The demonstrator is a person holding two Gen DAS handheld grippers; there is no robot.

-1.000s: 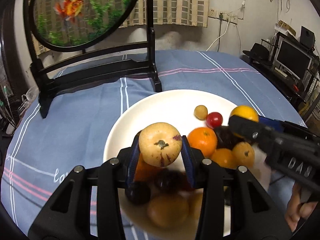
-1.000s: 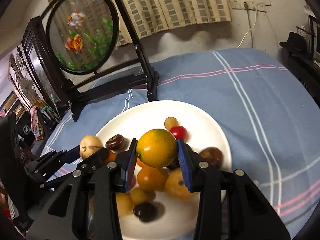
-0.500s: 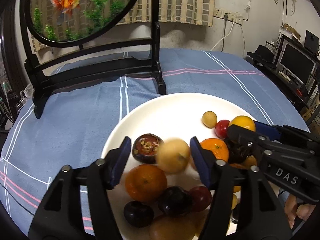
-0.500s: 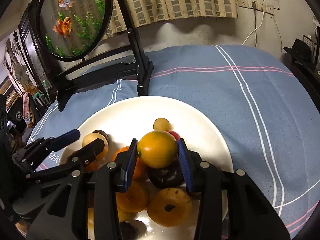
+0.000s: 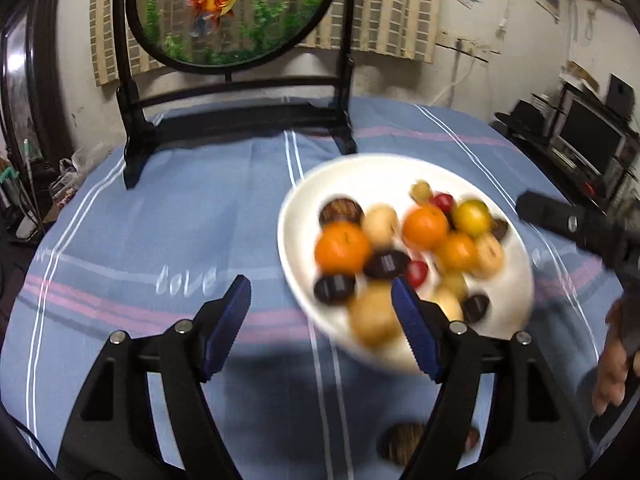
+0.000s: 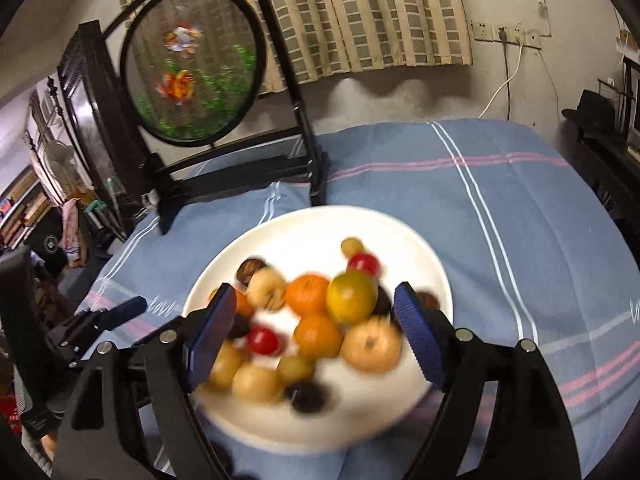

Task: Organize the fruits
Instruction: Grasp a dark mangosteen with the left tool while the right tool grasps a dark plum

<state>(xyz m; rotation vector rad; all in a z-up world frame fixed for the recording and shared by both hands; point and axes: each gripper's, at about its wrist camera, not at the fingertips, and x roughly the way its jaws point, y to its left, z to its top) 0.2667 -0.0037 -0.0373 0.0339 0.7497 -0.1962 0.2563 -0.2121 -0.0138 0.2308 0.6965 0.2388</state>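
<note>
A white plate (image 5: 344,176) (image 6: 304,228) on the blue cloth holds several fruits: oranges (image 5: 342,246) (image 6: 307,295), a pale apple (image 5: 380,222) (image 6: 266,288), a yellow-green citrus (image 5: 472,216) (image 6: 352,297), red cherry tomatoes (image 6: 263,341) and dark fruits. My left gripper (image 5: 320,326) is open and empty, left of and in front of the plate. My right gripper (image 6: 312,340) is open and empty just above the fruit pile. A dark fruit (image 5: 404,442) lies on the cloth by the left gripper, off the plate.
A black stand with a round goldfish screen (image 5: 236,12) (image 6: 192,68) rises behind the plate. The blue striped tablecloth (image 5: 160,220) covers the round table. Shelves and a monitor (image 5: 592,140) stand at the right. The right gripper shows at the left wrist view's right edge (image 5: 580,228).
My left gripper let go of the pale apple onto the plate, opened wide and pulled back left. My right gripper released the yellow-green citrus onto the pile and opened.
</note>
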